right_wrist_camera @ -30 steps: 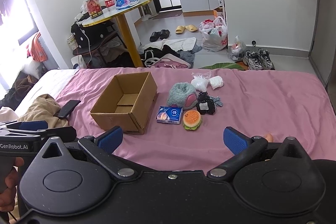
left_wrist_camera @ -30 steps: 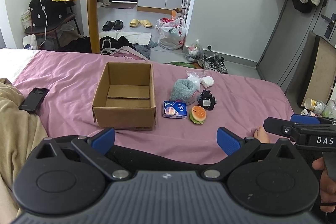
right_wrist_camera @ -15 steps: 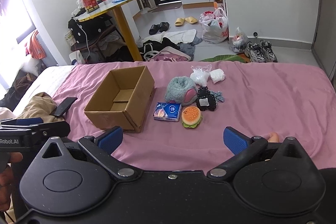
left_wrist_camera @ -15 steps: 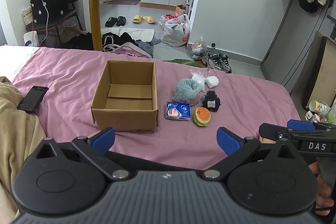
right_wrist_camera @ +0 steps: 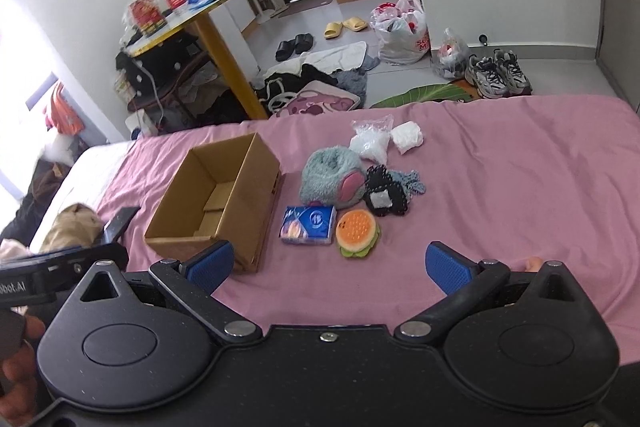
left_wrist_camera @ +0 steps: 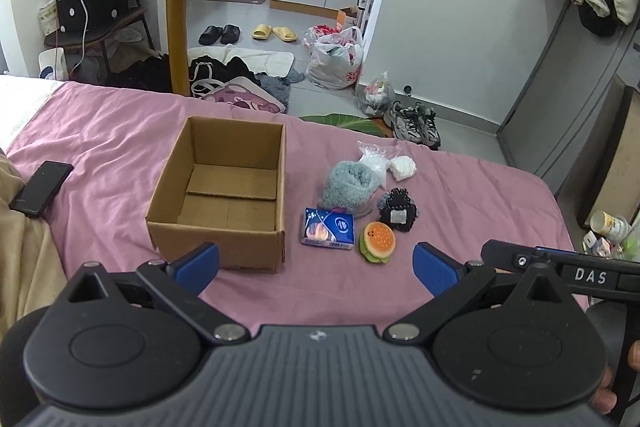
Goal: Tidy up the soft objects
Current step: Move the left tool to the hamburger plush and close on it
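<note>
An empty open cardboard box (left_wrist_camera: pixel 224 187) (right_wrist_camera: pixel 216 203) sits on the pink bed sheet (left_wrist_camera: pixel 460 195) (right_wrist_camera: pixel 500 167). Right of it lie a blue tissue pack (left_wrist_camera: pixel 328 229) (right_wrist_camera: pixel 308 225), a burger plush (left_wrist_camera: pixel 377 241) (right_wrist_camera: pixel 357 233), a fluffy grey-blue plush (left_wrist_camera: pixel 350 183) (right_wrist_camera: pixel 332 177), a black knitted item (left_wrist_camera: pixel 397 213) (right_wrist_camera: pixel 386 193) and two white bags (left_wrist_camera: pixel 386 163) (right_wrist_camera: pixel 386 141). My left gripper (left_wrist_camera: pixel 316 267) is open near the box's front wall. My right gripper (right_wrist_camera: pixel 328 263) is open just short of the burger plush. Both hold nothing.
A black phone (left_wrist_camera: pixel 40 189) lies on the sheet at the left beside a beige blanket (left_wrist_camera: pixel 24 267). Beyond the bed's far edge stand a yellow-legged table (left_wrist_camera: pixel 176 7), shoes (left_wrist_camera: pixel 414 125), bags and clothes on the floor. A grey cabinet (left_wrist_camera: pixel 568 87) is at the right.
Both grippers have moved forward and tilted down toward the bed, so the box and soft items appear larger and nearer. Nothing on the bed has moved.
</note>
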Demonstrator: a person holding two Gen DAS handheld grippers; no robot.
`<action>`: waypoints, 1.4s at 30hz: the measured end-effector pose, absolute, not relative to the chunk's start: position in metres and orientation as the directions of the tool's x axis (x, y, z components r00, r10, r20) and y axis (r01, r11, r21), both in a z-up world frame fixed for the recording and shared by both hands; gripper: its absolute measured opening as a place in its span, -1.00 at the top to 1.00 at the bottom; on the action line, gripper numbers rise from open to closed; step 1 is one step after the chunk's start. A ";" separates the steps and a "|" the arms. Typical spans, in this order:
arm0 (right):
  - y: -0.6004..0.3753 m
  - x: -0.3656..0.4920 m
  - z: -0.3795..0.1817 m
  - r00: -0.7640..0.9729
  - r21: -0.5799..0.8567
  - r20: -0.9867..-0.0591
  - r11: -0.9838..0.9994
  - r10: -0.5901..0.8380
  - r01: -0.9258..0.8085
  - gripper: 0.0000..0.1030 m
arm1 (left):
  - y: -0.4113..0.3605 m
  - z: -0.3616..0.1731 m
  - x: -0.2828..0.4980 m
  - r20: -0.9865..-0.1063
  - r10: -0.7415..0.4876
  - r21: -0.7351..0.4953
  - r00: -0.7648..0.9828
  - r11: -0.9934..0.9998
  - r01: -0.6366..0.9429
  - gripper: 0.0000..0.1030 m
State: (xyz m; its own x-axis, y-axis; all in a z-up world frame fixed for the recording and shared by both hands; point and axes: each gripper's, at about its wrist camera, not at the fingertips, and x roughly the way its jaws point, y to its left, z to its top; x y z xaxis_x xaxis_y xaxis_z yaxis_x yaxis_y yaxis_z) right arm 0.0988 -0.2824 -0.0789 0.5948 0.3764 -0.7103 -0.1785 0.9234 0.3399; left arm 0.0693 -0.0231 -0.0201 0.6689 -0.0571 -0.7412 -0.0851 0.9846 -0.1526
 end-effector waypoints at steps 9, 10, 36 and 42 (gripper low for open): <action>-0.296 0.141 -0.091 0.591 0.405 -0.700 0.904 0.401 -0.134 -0.98 | -0.030 -0.042 0.105 -0.754 -0.082 -0.204 0.652 0.973 -0.113 -0.93; -0.296 0.147 -0.093 0.581 0.397 -0.708 0.907 0.402 -0.143 -0.93 | -0.031 -0.044 0.108 -0.755 -0.087 -0.213 0.650 0.970 -0.118 -0.92; -0.305 0.252 -0.152 0.355 0.491 -0.746 0.825 0.564 -0.279 -0.46 | -0.064 -0.135 0.188 -0.850 -0.125 -0.323 0.511 0.891 -0.320 -0.10; -0.304 0.271 -0.170 0.317 0.495 -0.764 0.826 0.561 -0.269 -0.33 | -0.074 -0.164 0.203 -0.874 -0.140 -0.333 0.465 0.869 -0.365 -0.06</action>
State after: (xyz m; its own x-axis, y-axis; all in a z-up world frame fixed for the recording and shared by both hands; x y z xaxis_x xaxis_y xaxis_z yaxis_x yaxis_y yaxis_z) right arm 0.2711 -0.3042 -0.1702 0.3172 0.5614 -0.7643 -0.2686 0.8261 0.4953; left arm 0.2030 -0.0736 -0.1643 0.4652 -0.1401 -0.8741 -0.3648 0.8693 -0.3335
